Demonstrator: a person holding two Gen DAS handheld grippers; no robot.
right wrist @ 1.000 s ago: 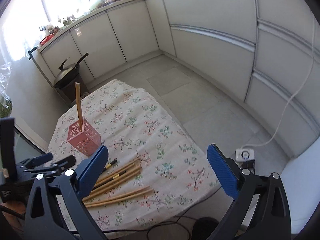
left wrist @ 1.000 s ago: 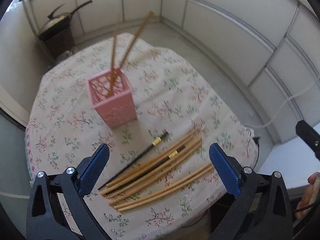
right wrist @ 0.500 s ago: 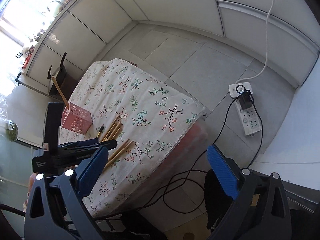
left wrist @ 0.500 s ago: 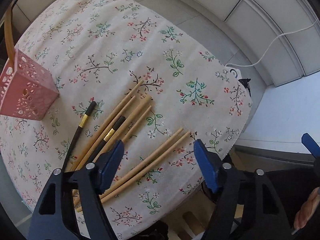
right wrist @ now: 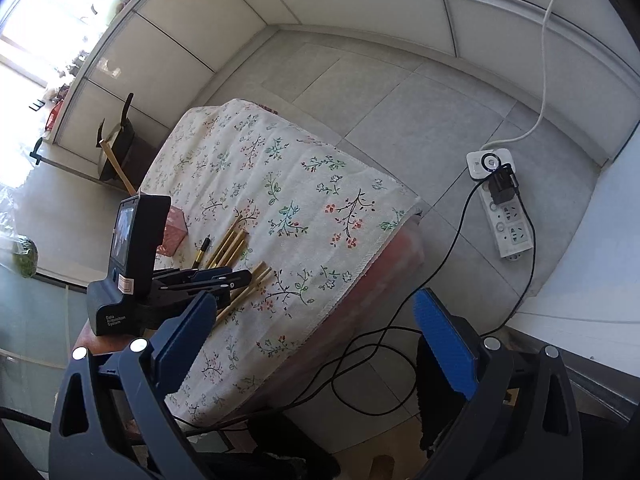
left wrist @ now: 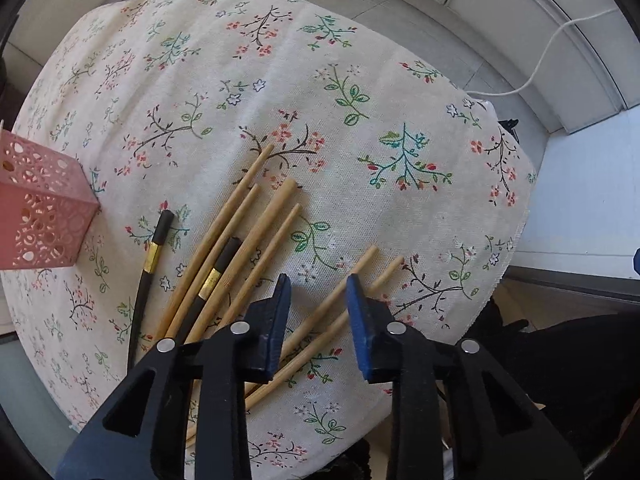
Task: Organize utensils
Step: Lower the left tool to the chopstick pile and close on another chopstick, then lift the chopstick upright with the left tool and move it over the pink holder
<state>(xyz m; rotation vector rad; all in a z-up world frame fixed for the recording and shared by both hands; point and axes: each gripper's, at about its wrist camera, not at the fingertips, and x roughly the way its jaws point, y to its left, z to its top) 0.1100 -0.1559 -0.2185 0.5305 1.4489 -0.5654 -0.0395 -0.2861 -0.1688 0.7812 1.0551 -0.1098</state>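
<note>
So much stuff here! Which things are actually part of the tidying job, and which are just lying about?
Part of the job:
- pair of bamboo chopsticks, between the closing pads of the left tool
- bunch of bamboo chopsticks
- black chopsticks
- pink holder

Just lying about:
- floral tablecloth
- power strip
- black cable
- right tool, open and idle

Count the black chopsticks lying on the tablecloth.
2. One black chopstick lies alone nearest the pink holder; the other lies among the bamboo chopsticks. The gripper could hide more.

Black tongs [left wrist: 316,300] – blue ribbed pads [left wrist: 362,320], silver screws.
</note>
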